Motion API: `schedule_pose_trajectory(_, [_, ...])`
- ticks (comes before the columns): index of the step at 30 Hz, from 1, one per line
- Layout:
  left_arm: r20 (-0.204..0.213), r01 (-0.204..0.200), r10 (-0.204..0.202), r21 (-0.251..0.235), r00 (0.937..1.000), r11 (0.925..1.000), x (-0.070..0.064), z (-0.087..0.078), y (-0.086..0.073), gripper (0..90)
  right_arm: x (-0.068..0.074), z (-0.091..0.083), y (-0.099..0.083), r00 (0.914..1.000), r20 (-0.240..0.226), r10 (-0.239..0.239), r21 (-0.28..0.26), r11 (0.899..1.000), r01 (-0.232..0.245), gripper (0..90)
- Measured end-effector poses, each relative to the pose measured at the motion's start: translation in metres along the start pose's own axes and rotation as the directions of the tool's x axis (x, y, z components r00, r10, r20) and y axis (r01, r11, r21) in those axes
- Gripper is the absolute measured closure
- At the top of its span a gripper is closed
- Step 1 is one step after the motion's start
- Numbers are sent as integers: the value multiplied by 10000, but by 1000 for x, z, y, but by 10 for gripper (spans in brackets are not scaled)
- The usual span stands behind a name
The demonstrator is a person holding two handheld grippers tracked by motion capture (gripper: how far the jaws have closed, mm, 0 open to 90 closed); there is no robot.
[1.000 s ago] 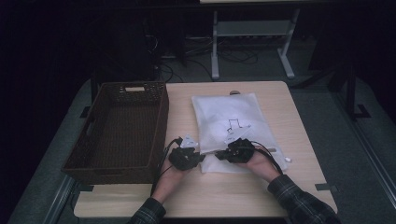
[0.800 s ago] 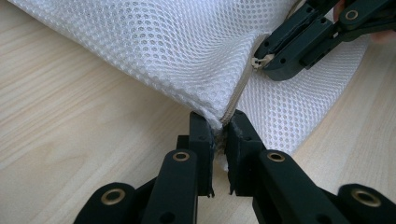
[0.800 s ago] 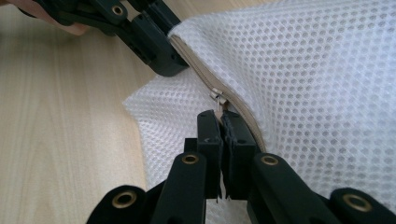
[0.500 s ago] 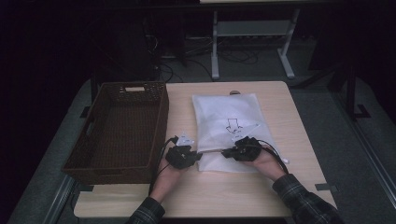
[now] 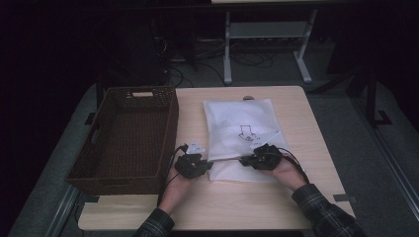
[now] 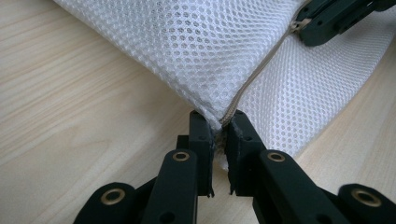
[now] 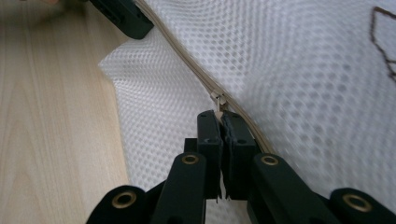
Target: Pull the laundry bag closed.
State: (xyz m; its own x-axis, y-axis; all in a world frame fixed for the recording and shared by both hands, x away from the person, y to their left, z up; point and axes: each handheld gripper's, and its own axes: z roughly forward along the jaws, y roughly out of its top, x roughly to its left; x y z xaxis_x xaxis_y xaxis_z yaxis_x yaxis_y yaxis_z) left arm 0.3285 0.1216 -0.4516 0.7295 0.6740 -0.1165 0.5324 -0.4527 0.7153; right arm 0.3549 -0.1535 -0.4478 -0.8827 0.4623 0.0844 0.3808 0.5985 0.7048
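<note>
a: where's the bag?

b: the mesh bag [image 5: 240, 132] lies flat on the table [image 5: 296, 207], just right of the basket [image 5: 129, 140], with a small dark print on its top face. its near edge, the one with the zipper [image 6: 254, 77], is lifted a little off the wood between my two tools.

a: what's your left gripper doing?

b: my left gripper [image 6: 219, 135] is clamped on the bag's corner, right where the zipper ends. in the left gripper view the mesh and the tan tape sit pinched between the jaws. from above it sits at the bag's near left corner [image 5: 193, 164], close to the basket wall.

a: and the right?

b: my right gripper [image 7: 220, 122] is closed tight on the zipper pull [image 7: 218, 100]; the jaws meet with only the thin tab between them. i think it's the tab i hold and not the mesh beside it, though the blur there makes it hard to be sure. from above it rests on the bag's near edge [image 5: 261, 160], well apart from the left one, with the zipper stretched taut between them.
</note>
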Motion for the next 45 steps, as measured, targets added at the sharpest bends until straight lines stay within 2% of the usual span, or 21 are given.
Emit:
schedule_pose_trajectory(11, [-5, 70, -70, -5, 10000, 10000, 1, 0, -1, 815, -5, -6, -4, 10000, -80, 45, -25, 10000, -45, 865])
schedule_pose_trajectory(41, [3, 168, -168, -52, 9999, 9998, 1, -1, -1, 814, -20, -32, -26, 9978, 296, 594, -97, 9982, -591, 865])
schedule_pose_trajectory(45, [-1, 151, -151, -49, 9999, 9999, 1, -1, 0, 814, -21, -34, -28, 9979, 343, 549, -92, 9985, -546, 865])
